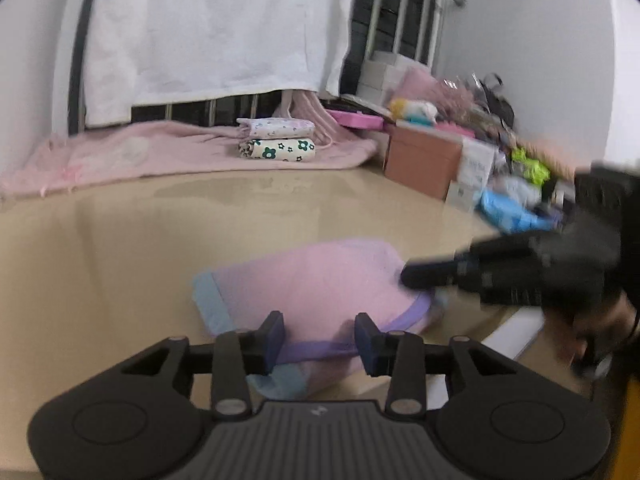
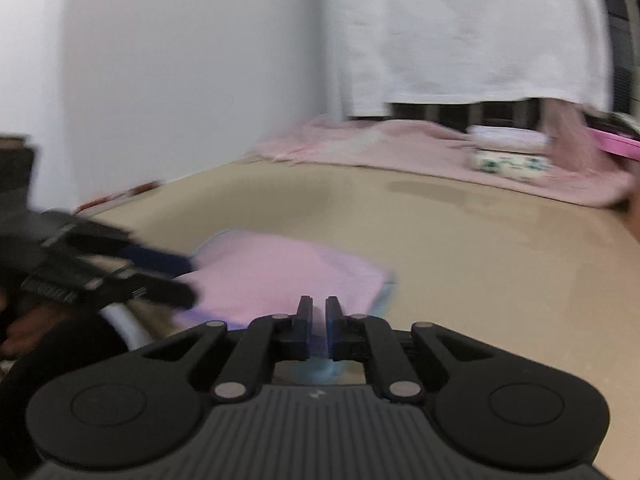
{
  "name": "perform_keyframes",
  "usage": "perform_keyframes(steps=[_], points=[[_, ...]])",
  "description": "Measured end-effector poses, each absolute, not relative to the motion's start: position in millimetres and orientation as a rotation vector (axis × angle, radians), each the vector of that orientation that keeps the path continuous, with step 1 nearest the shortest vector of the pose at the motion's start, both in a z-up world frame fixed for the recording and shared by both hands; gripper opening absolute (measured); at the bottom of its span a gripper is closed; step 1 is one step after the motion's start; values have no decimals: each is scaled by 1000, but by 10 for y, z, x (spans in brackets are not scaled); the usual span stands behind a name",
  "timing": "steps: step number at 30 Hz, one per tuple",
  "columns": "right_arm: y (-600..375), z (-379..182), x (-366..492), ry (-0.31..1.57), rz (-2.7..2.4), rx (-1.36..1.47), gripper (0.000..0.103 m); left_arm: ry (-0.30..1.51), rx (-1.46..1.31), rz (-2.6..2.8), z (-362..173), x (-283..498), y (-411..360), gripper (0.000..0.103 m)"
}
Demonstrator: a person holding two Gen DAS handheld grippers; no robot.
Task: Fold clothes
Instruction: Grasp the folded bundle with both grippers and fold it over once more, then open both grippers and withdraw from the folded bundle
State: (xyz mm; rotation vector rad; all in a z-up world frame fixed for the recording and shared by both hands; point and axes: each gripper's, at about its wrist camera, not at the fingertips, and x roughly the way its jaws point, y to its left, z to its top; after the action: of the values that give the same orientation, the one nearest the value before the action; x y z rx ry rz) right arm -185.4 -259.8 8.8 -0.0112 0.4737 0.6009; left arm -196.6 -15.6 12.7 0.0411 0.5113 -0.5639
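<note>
A pink garment point(image 1: 320, 280) with light-blue and purple trim lies partly folded on the beige table point(image 1: 120, 248). My left gripper point(image 1: 320, 338) is open, and its fingers straddle the near purple-trimmed edge without closing on it. From the right, my right gripper point(image 1: 406, 276) reaches the garment's right edge. In the right wrist view my right gripper point(image 2: 318, 320) is nearly closed, with a strip of the pink garment point(image 2: 280, 276) between its pads. The left gripper point(image 2: 188, 280) shows there, spread at the cloth's left side. Both views are blurred.
Two folded garments point(image 1: 276, 140) are stacked on a pink blanket point(image 1: 140, 156) at the table's far side. A brown box point(image 1: 424, 160) and mixed clutter point(image 1: 512, 196) fill the far right. A white sheet point(image 1: 216, 28) hangs behind. A hand point(image 1: 600, 328) holds the right gripper.
</note>
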Motion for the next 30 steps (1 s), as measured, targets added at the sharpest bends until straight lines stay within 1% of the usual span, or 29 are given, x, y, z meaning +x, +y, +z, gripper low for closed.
perform_keyframes(steps=[1,2,3,4,6,7,8,9,10,13,18,20,22,24,25,26,28,30], points=[[-2631,88,-1844,479,574,15,13,504,22,-556,152,-1971,-118,39],[-2663,88,-1835,485,547,41,31,496,0,-549,177,-1976,-77,43],[-2696,88,-1826,490,520,67,42,487,-21,-542,202,-1980,-37,54],[-2705,76,-1803,503,516,95,48,477,-17,-552,205,-1999,-21,61],[-2721,53,-1756,527,509,152,47,466,19,-590,186,-2031,-23,62],[-2727,35,-1740,532,491,161,30,473,59,-596,157,-2035,-58,62],[-2733,17,-1724,536,473,170,5,482,101,-598,126,-2039,-96,62],[-2756,9,-1695,542,468,180,3,498,129,-579,86,-2027,-123,59],[-2763,-6,-1676,541,449,188,2,515,154,-556,44,-2011,-149,53],[-2769,-27,-1633,545,415,184,1,553,100,-543,-3,-1958,-74,48],[-2736,-15,-1597,538,368,143,2,558,81,-524,-18,-1920,-2,41],[-2718,23,-1609,525,316,122,6,559,76,-530,-15,-1926,30,40],[-2699,105,-1687,479,351,124,7,561,47,-556,13,-1920,91,38],[-2621,193,-1781,435,420,120,10,563,-16,-607,72,-1897,189,38],[-2546,207,-1809,432,458,100,12,554,-61,-613,114,-1866,248,41],[-2471,221,-1836,429,496,80,13,544,-109,-616,157,-1830,309,42],[-2306,153,-1825,454,545,43,13,544,-195,-575,213,-1682,370,42],[-2175,81,-1802,478,564,10,13,558,-259,-528,224,-1534,368,40]])
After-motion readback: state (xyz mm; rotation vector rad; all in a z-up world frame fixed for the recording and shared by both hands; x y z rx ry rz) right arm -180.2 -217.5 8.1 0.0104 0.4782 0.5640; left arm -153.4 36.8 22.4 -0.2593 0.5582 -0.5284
